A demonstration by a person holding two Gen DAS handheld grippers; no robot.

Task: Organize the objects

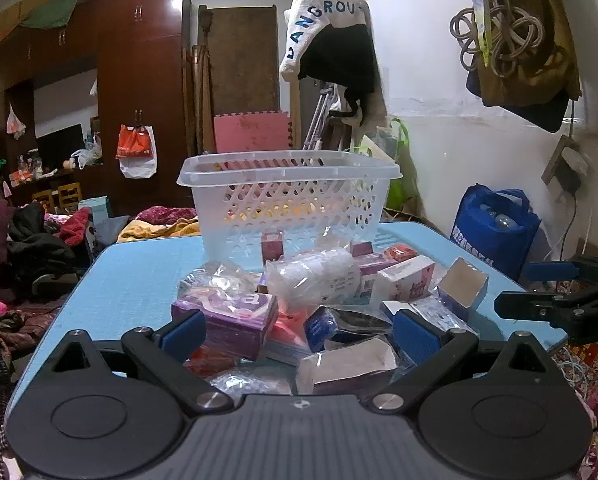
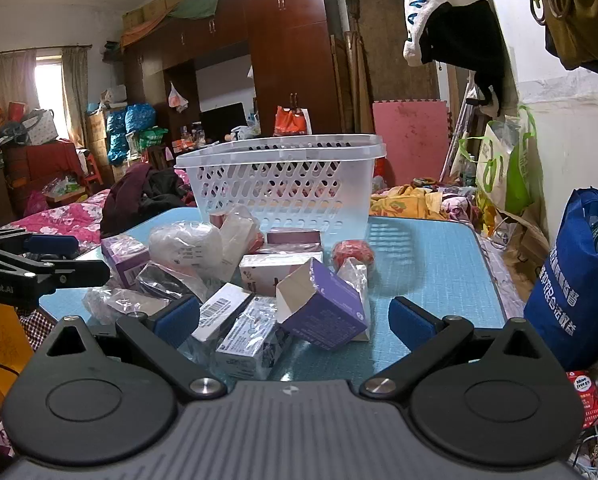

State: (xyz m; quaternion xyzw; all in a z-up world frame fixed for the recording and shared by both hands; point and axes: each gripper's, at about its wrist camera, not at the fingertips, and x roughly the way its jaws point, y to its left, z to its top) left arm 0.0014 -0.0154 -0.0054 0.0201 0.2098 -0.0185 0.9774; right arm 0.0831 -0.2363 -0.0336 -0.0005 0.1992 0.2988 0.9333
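Crowding the room behind the light blue table (image 1: pixel 139 276) are a dark brown wooden wardrobe (image 1: pixel 143 80), a pink foam mat (image 1: pixel 251 132) leaning on the wall, a white and black garment (image 1: pixel 331 40) hanging above, and a blue fabric bag (image 2: pixel 571 280) on the floor at the right side. One translucent white plastic basket with a perforated wall (image 1: pixel 291 200) stands at the far part of the table, and the heap of small things lies just in front of it, between the basket and both grippers. In the heap I count at least three purple cardboard boxes, one of them an open purple carton (image 2: pixel 323 304) tilted on its side, one white box with a barcode (image 2: pixel 223 312), one red round object (image 2: pixel 355 254) close to the basket, and several clear plastic wrapped packets (image 1: pixel 315 276); the exact number of packets I cannot tell. The left gripper (image 1: pixel 299 332) hangs over the near edge of the heap with its blue pads wide apart, holding nothing. The right gripper (image 2: pixel 295 320) is wide as well, and the open carton lies between its fingers without touching them.
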